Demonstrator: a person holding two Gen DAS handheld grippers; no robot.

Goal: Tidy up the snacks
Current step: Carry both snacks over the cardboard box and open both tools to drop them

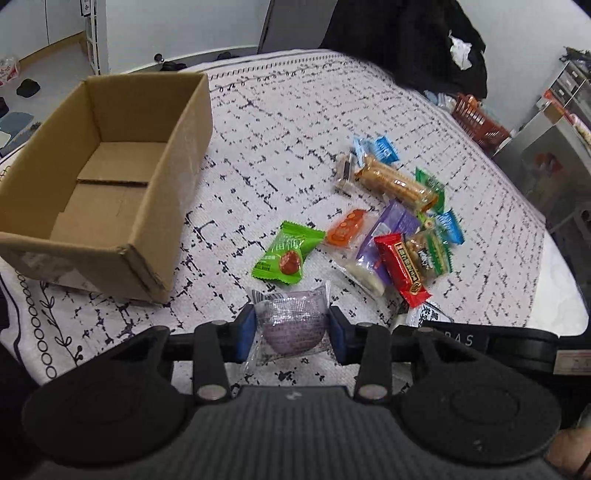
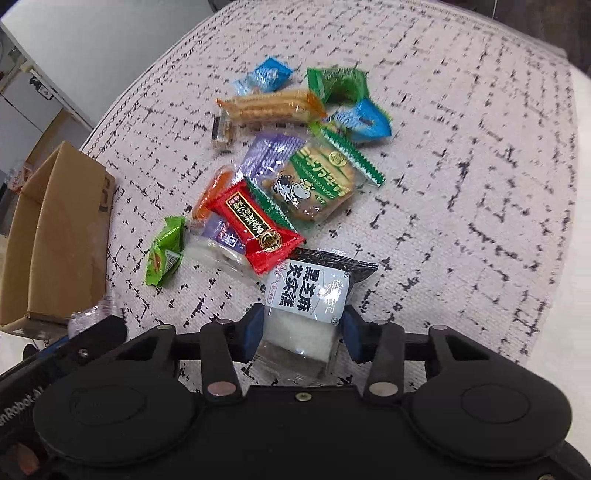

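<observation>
My left gripper [image 1: 292,328] is shut on a clear-wrapped purple round cake [image 1: 291,325], held just above the cloth. An open, empty cardboard box [image 1: 107,181] stands to its upper left; it also shows in the right wrist view [image 2: 55,236]. My right gripper [image 2: 300,332] is shut on a black-and-white sesame cake pack [image 2: 314,295]. Ahead lies a pile of snacks: a green candy pack [image 1: 286,254], a red bar [image 2: 255,225], a green cow biscuit pack [image 2: 314,184], a long biscuit roll [image 2: 269,105] and blue packs [image 2: 364,122].
A white cloth with black dashes [image 1: 295,122] covers the round table. A red basket [image 1: 480,122] and metal shelves [image 1: 554,147] stand at the right edge. A dark garment [image 1: 406,29] hangs behind. The left gripper's body shows at the lower left of the right wrist view [image 2: 92,332].
</observation>
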